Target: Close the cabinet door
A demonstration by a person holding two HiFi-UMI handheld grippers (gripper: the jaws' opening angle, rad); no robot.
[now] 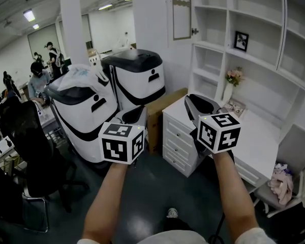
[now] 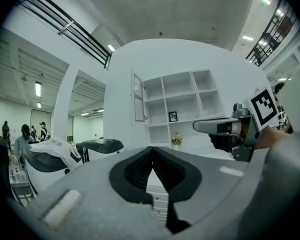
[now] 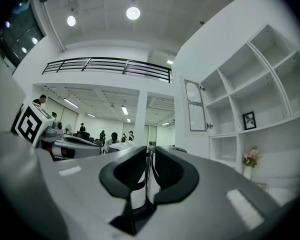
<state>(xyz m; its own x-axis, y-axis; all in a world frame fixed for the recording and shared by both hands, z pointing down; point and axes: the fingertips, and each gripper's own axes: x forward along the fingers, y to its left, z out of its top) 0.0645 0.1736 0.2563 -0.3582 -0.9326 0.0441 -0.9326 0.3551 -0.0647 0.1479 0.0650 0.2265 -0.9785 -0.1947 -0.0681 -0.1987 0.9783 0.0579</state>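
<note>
- You are holding the left gripper [image 2: 151,150] level with its jaws meeting at the tips and nothing between them.
- You are holding the right gripper [image 3: 149,154] level too, its jaws almost together with a thin slit between them and nothing in it.
- Both are hanging in open air, well apart from the white shelving unit [image 1: 254,60] and short of the surface [image 1: 267,136] below it.
- The cabinet door [image 1: 181,11] is standing open at the unit's upper left, above and beyond both grippers.
- It is looking like a thin framed panel with a glassy face, so it is probably going to be light and stiff and swing easily on its hinges.
- A small knob [image 1: 194,32] is showing at its lower edge on the shelf side; which edge carries the hinges I cannot tell.
- You are better off pushing flat on the frame with closed jaws than pinching the knob, and slowing before it meets the unit, since the face may be fragile.
</note>
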